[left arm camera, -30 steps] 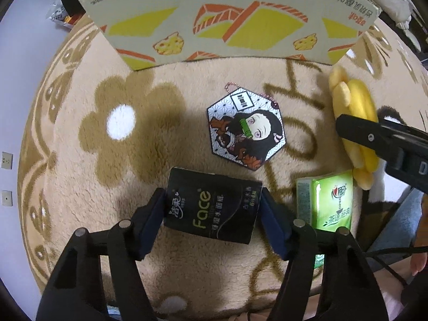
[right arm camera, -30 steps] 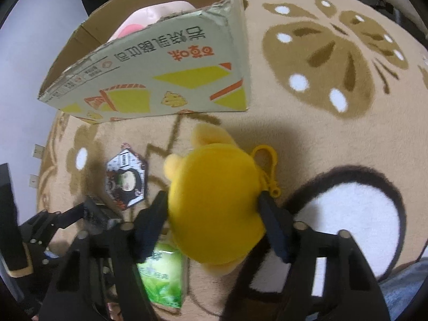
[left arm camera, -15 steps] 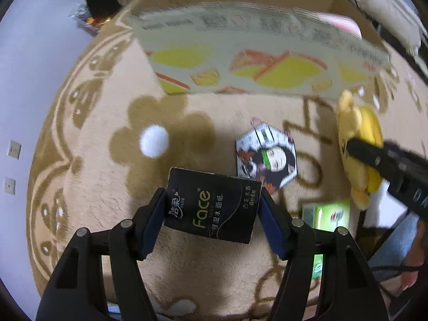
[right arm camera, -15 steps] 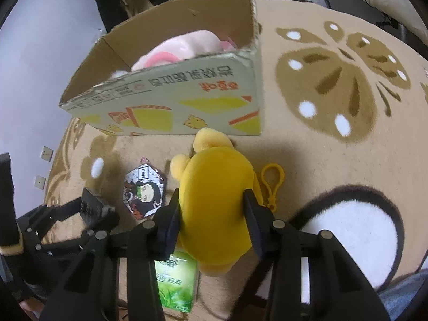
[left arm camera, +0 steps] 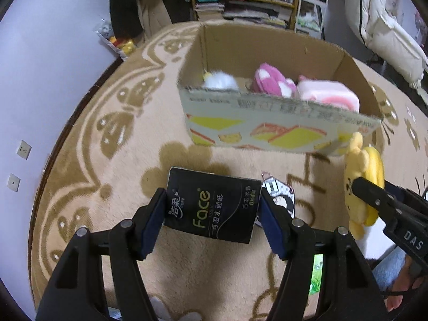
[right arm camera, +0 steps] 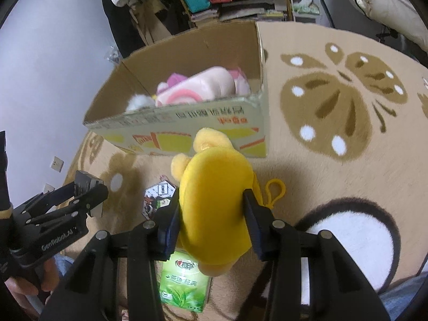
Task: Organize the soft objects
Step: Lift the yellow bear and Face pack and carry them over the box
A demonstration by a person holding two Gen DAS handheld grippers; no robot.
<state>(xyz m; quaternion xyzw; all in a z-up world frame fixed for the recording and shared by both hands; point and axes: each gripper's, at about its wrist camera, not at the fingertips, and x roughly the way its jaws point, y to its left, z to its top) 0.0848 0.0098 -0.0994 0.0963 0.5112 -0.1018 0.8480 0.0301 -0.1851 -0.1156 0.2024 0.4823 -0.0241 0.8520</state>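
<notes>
Left gripper [left arm camera: 212, 215] clamped on black tissue pack [left arm camera: 212, 208], held above rug [left arm camera: 107, 139]. Right gripper [right arm camera: 211, 222] clamped on yellow plush toy [right arm camera: 214, 200], just before cardboard box [right arm camera: 187, 131]. Green tissue pack [right arm camera: 184, 286] lying on rug beneath the toy.

A beige rug [left arm camera: 112, 165] with brown flower and butterfly motifs is being seen across the floor. Two wall sockets [left arm camera: 24, 149] are being shown on the pale wall. A cluttered shelf [left arm camera: 240, 2] with books and bottles is being glimpsed behind, beside a white padded garment [left arm camera: 385, 26].
</notes>
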